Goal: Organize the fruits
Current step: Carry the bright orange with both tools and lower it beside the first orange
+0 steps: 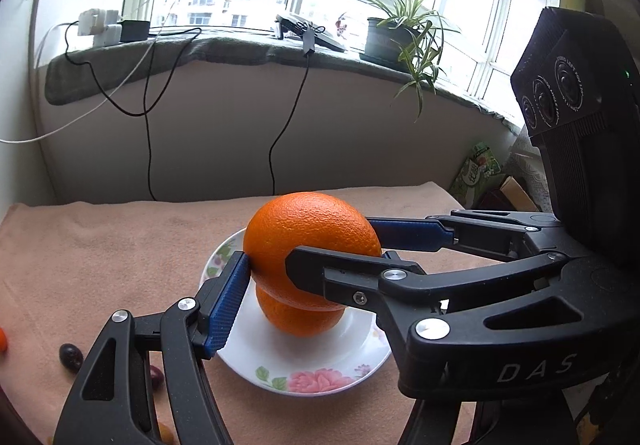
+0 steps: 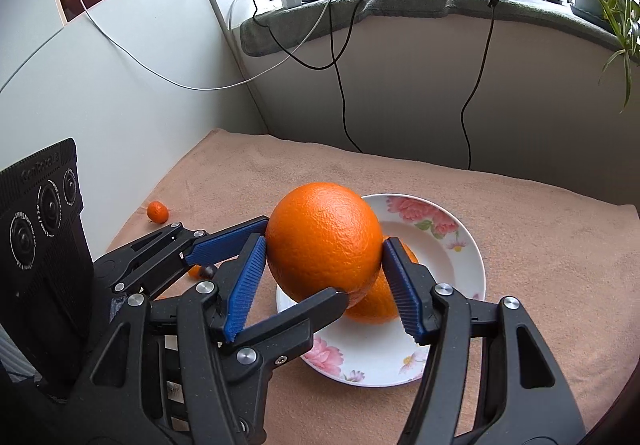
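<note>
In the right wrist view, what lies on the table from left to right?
Small tangerine → dark grape → large orange held by both grippers → floral plate.

Glossy glazed plate (image 2: 470,257); dimpled, slightly shiny orange (image 2: 324,241) — on a matt, napped cloth (image 2: 540,245).

Bright orange orange (image 1: 308,233) above a white plate (image 1: 304,369) with pink flowers and green leaves; black tongs (image 2: 324,257), ribbed blue pads (image 2: 404,297); peach desk (image 2: 540,257) cloth.
</note>
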Demonstrator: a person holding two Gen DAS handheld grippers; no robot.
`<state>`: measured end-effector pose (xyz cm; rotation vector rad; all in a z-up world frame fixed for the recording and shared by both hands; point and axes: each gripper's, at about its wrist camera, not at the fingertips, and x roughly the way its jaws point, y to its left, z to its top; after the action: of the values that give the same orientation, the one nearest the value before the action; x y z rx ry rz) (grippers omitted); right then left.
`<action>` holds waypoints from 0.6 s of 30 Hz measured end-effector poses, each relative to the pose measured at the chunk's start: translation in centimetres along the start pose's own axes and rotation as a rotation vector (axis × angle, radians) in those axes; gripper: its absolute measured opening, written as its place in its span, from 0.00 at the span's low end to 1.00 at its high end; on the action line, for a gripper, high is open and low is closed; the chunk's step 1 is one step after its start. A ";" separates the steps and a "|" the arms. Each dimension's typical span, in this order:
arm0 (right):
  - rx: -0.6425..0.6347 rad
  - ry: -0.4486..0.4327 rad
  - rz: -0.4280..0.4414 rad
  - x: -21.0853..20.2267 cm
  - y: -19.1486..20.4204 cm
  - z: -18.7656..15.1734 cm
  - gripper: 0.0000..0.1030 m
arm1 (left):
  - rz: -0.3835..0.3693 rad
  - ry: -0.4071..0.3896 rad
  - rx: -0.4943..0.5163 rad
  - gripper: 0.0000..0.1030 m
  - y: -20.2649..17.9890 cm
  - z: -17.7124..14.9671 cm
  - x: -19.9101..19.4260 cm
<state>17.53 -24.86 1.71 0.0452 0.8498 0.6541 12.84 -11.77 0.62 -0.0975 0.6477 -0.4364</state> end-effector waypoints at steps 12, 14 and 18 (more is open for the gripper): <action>0.092 -0.021 -0.053 -1.9 -5.8 -0.6 0.61 | -0.067 0.045 0.061 0.65 -3.5 1.8 4.4; 0.102 -0.016 -0.055 -1.8 -6.5 -0.7 0.61 | -0.071 0.057 0.068 0.65 -3.8 1.8 5.1; 0.126 -0.006 -0.057 -1.3 -7.7 -0.9 0.61 | -0.078 0.082 0.077 0.65 -4.3 1.9 6.3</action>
<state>20.21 -31.95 -0.24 0.1363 0.8829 0.5456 16.89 -18.47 -0.48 -0.0322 0.7084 -0.5423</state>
